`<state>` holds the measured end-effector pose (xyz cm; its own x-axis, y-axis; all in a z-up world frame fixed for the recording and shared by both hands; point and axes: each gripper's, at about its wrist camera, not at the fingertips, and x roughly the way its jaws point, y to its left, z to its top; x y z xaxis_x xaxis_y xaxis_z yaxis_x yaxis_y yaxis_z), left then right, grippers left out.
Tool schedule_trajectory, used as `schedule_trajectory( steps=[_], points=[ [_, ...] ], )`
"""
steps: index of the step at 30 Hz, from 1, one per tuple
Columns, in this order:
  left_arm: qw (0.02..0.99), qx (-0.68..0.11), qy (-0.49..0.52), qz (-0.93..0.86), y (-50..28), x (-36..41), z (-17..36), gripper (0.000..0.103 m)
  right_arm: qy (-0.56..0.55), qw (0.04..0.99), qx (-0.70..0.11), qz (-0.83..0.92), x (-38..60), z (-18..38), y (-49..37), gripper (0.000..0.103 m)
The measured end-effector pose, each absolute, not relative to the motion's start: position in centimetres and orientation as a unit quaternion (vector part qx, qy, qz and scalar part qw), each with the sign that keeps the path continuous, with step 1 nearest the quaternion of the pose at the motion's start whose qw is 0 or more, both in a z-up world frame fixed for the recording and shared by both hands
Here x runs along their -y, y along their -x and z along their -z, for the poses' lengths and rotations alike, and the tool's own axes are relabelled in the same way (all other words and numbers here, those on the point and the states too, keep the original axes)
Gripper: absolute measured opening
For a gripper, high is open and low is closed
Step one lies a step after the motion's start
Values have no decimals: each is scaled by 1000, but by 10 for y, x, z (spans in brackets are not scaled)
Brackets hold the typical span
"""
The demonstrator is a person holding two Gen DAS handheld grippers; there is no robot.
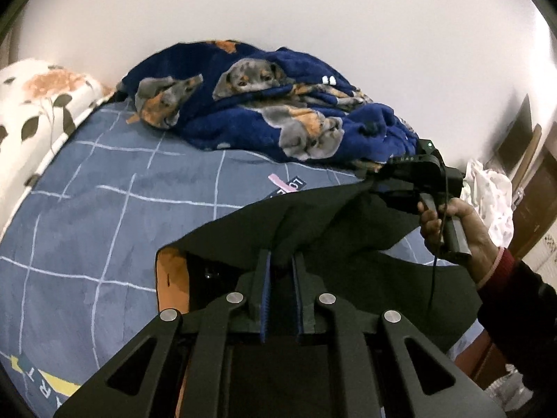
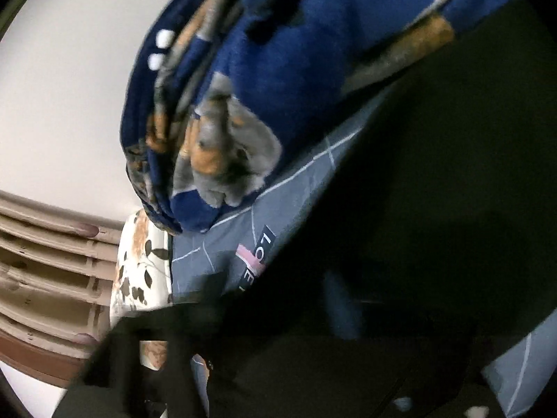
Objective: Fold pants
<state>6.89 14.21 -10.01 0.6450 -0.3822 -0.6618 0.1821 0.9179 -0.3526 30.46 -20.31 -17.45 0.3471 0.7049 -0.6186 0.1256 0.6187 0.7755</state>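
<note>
Above the blue-grey checked bedsheet (image 1: 87, 216) you've got the dark fabric pants (image 1: 313, 230) lifted, left gripper (image 1: 281, 271) clamped on them, right gripper (image 1: 374, 177) apparently pinching their far edge, no fold laid yet.

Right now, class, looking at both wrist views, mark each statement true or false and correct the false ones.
1. The left claw is clamped on the dark fabric pants. True.
2. The blue grid-patterned bedsheet is plain red. False: blue with pale lines.
3. A navy fleece blanket with dog prints lies heaped on the bed. True.
4. The floral pillow lies on top of the pants. False: it lies at the bed's edge, apart.
</note>
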Motion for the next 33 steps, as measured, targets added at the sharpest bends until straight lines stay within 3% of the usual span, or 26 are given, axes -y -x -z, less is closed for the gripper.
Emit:
schedule_trajectory(
  steps=[4, 12, 20, 25, 33],
  points=[
    [895, -400, 134, 145, -67, -151, 101, 12, -361, 749, -516, -206, 196, 162, -287, 10],
    [880, -443, 122, 124, -31, -177, 106, 13, -357, 765, -485, -226, 196, 134, -168, 9],
    [861, -490, 87, 105, 13, -180, 128, 13, -396, 732, -514, -207, 201, 165, -62, 7],
    [847, -514, 95, 97, 29, -187, 141, 13, -416, 704, -541, -196, 201, 195, -38, 7],
    [846, -529, 26, 59, 46, -187, 145, 13, -422, 689, -561, -182, 201, 218, -23, 6]
  ],
)
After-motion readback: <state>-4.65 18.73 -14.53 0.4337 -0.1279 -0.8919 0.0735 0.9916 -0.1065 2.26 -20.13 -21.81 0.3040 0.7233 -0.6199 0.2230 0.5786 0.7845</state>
